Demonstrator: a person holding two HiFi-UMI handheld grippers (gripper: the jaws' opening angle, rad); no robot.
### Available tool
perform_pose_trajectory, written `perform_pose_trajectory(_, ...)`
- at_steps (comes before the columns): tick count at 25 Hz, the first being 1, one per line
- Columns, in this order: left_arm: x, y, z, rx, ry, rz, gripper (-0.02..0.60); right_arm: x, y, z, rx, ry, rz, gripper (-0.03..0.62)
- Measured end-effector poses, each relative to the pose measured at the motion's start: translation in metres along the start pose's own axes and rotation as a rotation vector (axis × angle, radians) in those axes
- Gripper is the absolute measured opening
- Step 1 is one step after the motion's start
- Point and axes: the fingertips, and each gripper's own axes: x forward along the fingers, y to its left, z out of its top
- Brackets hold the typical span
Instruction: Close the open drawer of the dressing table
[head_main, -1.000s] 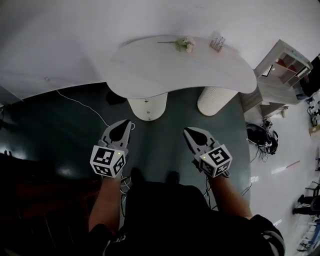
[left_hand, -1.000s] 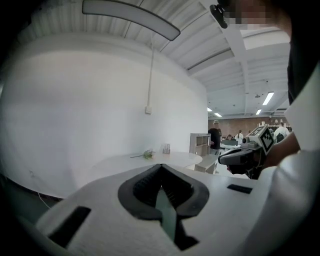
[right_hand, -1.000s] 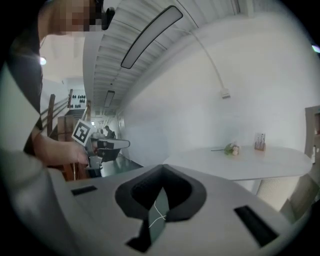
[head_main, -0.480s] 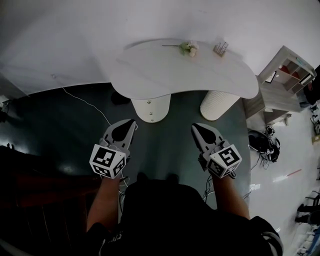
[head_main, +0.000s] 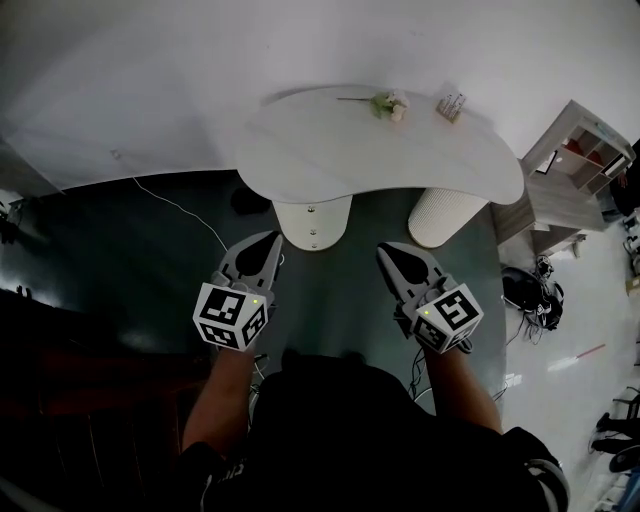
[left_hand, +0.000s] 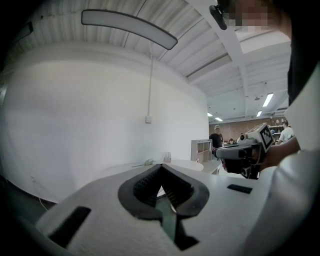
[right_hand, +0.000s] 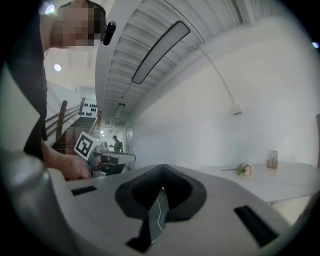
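The white kidney-shaped dressing table (head_main: 380, 150) stands against the wall. Its rounded white drawer unit (head_main: 313, 222), with two small knobs, juts out from under the front edge. My left gripper (head_main: 264, 243) hovers over the dark floor just short of that drawer front, shut and empty. My right gripper (head_main: 391, 253) hangs at the same distance from the table, to the drawer's right, also shut and empty. In the left gripper view the pads (left_hand: 161, 167) meet, with the tabletop (left_hand: 125, 167) beyond. The right gripper view shows closed jaws (right_hand: 161, 171) and the table (right_hand: 280, 180).
A flower (head_main: 390, 103) and a small holder (head_main: 452, 104) lie on the tabletop. A ribbed white cylinder leg (head_main: 440, 216) stands right of the drawer. A white shelf unit (head_main: 570, 170) and a bag with cables (head_main: 530, 290) sit at the right; a cable (head_main: 180, 210) crosses the floor.
Both grippers have risen a little, the right one more, and both stay shut. The drawer unit has not moved.
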Motion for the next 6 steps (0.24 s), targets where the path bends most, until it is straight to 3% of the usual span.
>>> perform_pose_trajectory(6, -0.0003, 0.0114, -0.0011, -0.002, 0.008, 0.0, 0.008, 0.0115, 0.0038, -0.0028, 0.008, 0.006, 0.003, 0.003)
